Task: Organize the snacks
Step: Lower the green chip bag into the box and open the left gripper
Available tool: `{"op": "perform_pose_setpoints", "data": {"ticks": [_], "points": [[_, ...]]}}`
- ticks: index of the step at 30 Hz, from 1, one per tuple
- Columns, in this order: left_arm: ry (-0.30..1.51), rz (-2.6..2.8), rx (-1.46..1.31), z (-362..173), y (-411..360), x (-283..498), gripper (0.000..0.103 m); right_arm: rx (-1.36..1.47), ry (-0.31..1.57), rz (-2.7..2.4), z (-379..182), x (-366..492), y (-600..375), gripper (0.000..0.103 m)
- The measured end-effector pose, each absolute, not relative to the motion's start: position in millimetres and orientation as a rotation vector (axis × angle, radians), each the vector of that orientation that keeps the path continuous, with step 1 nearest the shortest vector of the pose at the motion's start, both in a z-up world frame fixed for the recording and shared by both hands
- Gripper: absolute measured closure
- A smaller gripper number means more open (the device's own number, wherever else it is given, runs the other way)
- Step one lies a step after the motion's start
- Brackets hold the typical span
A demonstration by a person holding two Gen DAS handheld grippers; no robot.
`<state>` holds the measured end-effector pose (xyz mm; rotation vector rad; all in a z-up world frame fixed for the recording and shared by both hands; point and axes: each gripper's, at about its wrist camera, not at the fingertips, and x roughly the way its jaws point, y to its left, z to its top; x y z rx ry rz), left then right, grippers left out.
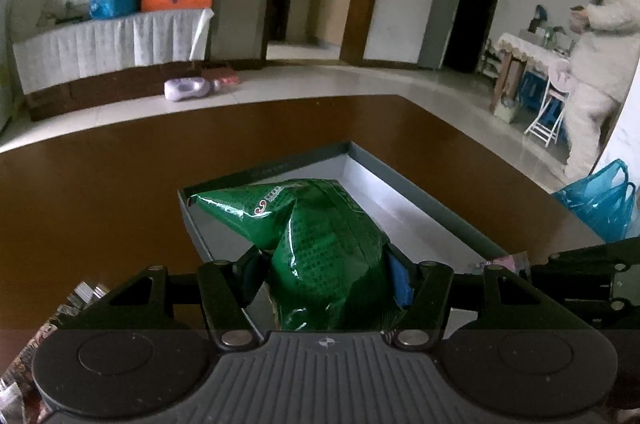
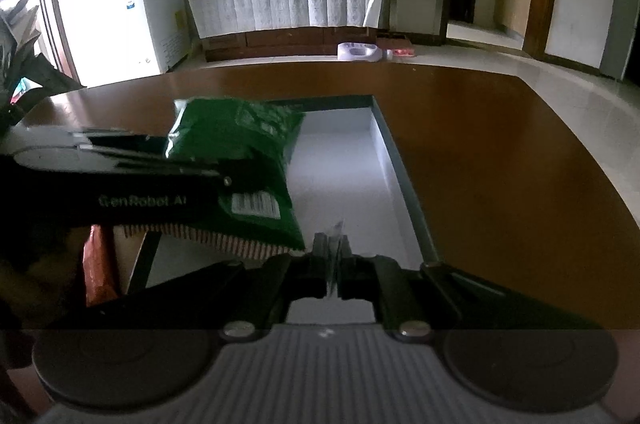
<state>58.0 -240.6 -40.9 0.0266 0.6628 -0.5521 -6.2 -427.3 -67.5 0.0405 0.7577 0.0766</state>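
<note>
Snacks are going into the grey box (image 1: 420,199), and that explains your posture. Your left hand-held gripper (image 1: 328,276) has its jaws clamped on the waist of the green snack bag (image 1: 320,244), which bulges between the pads; gripping it mid-body keeps the puffy bag from swinging while you carry it above the box's near corner. From the right wrist view the bag (image 2: 240,159) hangs over the left side of the box's white floor (image 2: 340,163), not yet resting on it as far as I can judge.

Your right hand-held gripper (image 2: 330,264) is closed on a thin, pale sliver of wrapper, too blurred to name, held above the box interior. An orange packet (image 2: 98,264) lies just outside the box on the brown surface (image 2: 500,143), probably waiting its turn.
</note>
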Motion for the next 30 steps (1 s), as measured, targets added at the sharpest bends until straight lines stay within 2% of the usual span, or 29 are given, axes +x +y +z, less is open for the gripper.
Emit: {"op": "perform_pose_setpoints", "data": {"ticks": [8,11,15,18,21,24,25,26,30], "points": [[0.669,-0.565,0.024,-41.6,-242.3,56.6,0.039,0.084,0.766,0.055,-66.2,-4.8,-434.5,0.1],[0.666,-0.588,0.021,-41.6,-243.9,55.2,0.032,0.091,0.764,0.045,-65.3,-2.6,-435.8,0.098],[0.645,-0.6,0.044,-40.1,-246.5,51.7,0.03,0.085,0.76,0.039,-63.4,1.0,-432.8,0.098],[0.645,-0.597,0.035,-41.0,-245.6,51.0,0.026,0.065,0.756,0.022,-62.7,2.0,-430.8,0.092],[0.643,-0.586,0.023,-39.9,-241.7,52.5,0.025,0.06,0.746,0.002,-61.0,2.2,-431.8,0.074],[0.639,-0.567,0.019,-36.1,-237.8,52.8,0.025,0.07,0.729,-0.012,-56.7,2.3,-436.1,0.042],[0.639,-0.57,0.015,-35.4,-237.1,52.9,0.023,0.081,0.715,0.001,-54.7,1.2,-436.7,0.028],[0.638,-0.574,0.012,-34.8,-236.6,52.5,0.023,0.083,0.695,0.01,-52.3,-0.7,-436.1,0.023],[0.63,-0.574,0.017,-31.6,-235.9,49.4,0.02,0.076,0.667,0.024,-47.6,-5.2,-434.5,0.023]]}}
